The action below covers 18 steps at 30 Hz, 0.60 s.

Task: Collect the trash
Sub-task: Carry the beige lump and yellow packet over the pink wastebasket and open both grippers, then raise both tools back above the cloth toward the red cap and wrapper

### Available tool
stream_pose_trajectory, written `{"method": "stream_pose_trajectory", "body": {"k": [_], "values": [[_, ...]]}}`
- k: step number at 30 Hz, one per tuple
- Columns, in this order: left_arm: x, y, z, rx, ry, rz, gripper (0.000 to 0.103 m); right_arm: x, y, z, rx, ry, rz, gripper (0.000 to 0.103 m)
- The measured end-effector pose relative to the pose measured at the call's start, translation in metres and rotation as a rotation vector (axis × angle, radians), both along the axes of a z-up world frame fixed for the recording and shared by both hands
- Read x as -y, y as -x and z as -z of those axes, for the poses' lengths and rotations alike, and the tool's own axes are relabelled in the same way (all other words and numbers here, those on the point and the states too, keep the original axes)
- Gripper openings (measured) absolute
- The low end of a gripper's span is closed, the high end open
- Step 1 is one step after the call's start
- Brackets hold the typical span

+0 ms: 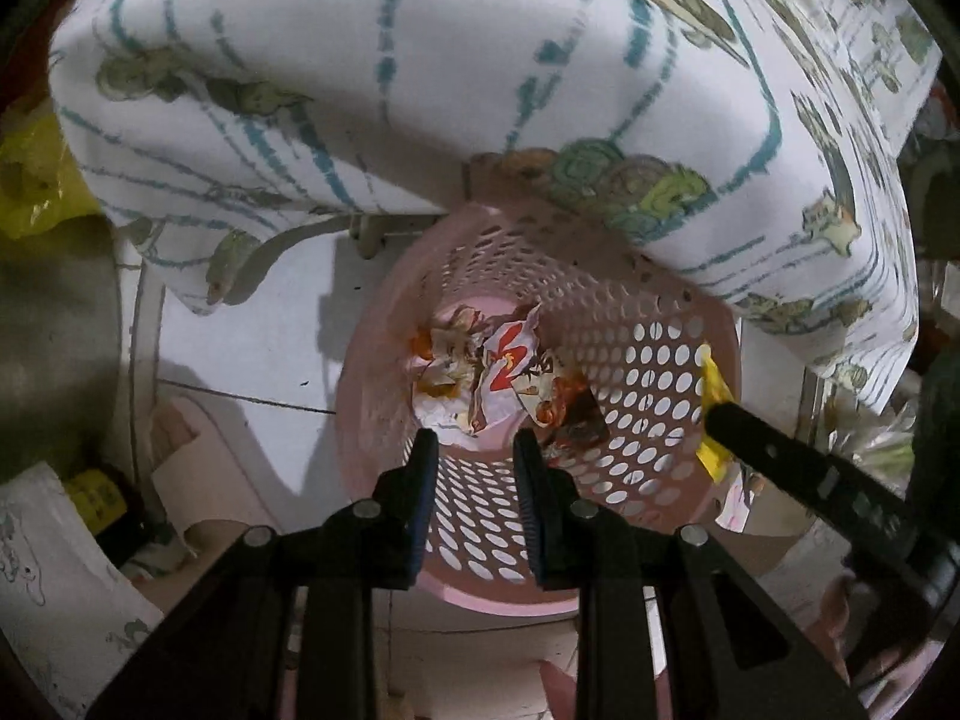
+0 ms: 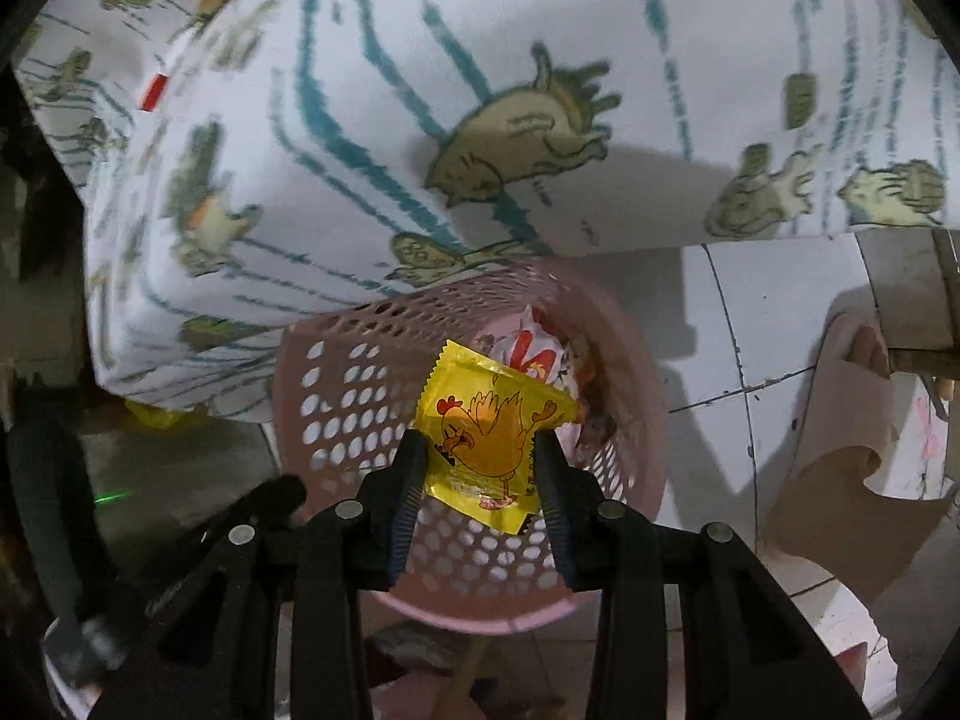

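A pink perforated basket (image 1: 648, 372) stands on the floor, with crumpled wrappers (image 1: 498, 372) at its bottom. My left gripper (image 1: 474, 438) points down into the basket's mouth, open, with nothing between its fingers. My right gripper (image 2: 480, 441) is shut on a yellow sachet (image 2: 486, 420) printed with an orange chicken, and holds it over the basket (image 2: 336, 396) just above the rim. In the left wrist view the sachet (image 1: 714, 390) shows at the basket's right rim, pinched by a black finger (image 1: 780, 450) of the right gripper.
A white cloth with a cartoon print (image 1: 420, 60) hangs over a table edge and covers the far side of the basket. White floor tiles (image 1: 252, 330) lie to the left. Brown cardboard (image 2: 840, 450) lies at the right, and a yellow plastic bag (image 1: 30, 180) at the far left.
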State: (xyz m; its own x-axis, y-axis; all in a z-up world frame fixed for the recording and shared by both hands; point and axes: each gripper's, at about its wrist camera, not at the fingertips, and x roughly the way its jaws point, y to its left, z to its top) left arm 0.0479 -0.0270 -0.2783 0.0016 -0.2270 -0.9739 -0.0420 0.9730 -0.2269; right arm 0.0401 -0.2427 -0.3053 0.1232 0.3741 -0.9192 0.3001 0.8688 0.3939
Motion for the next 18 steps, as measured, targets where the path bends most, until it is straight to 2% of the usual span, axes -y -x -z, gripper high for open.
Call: {"method": "stream_pose_trajectory", "body": {"k": [9, 10, 11, 12, 14, 18], "values": [[0.012, 0.004, 0.007, 0.006, -0.031, 0.059, 0.022, -0.004, -0.006, 0.025, -0.015, 0.022, 0.026, 0.039], [0.012, 0.004, 0.007, 0.004, -0.038, 0.061, 0.028, -0.003, -0.005, 0.026, -0.015, 0.024, 0.034, 0.039], [0.013, 0.004, 0.007, 0.002, -0.042, 0.063, 0.039, -0.001, -0.004, 0.026, -0.013, 0.024, 0.042, 0.044], [0.013, 0.004, 0.006, 0.007, -0.053, 0.065, 0.044, 0.001, -0.004, 0.026, -0.013, 0.024, 0.057, 0.053], [0.013, 0.004, 0.005, 0.015, -0.076, 0.062, 0.064, 0.006, -0.003, 0.024, -0.002, 0.016, 0.078, 0.062], [0.01, 0.005, 0.003, 0.015, -0.084, 0.054, 0.067, 0.012, -0.003, 0.018, 0.017, 0.021, 0.093, 0.065]]}}
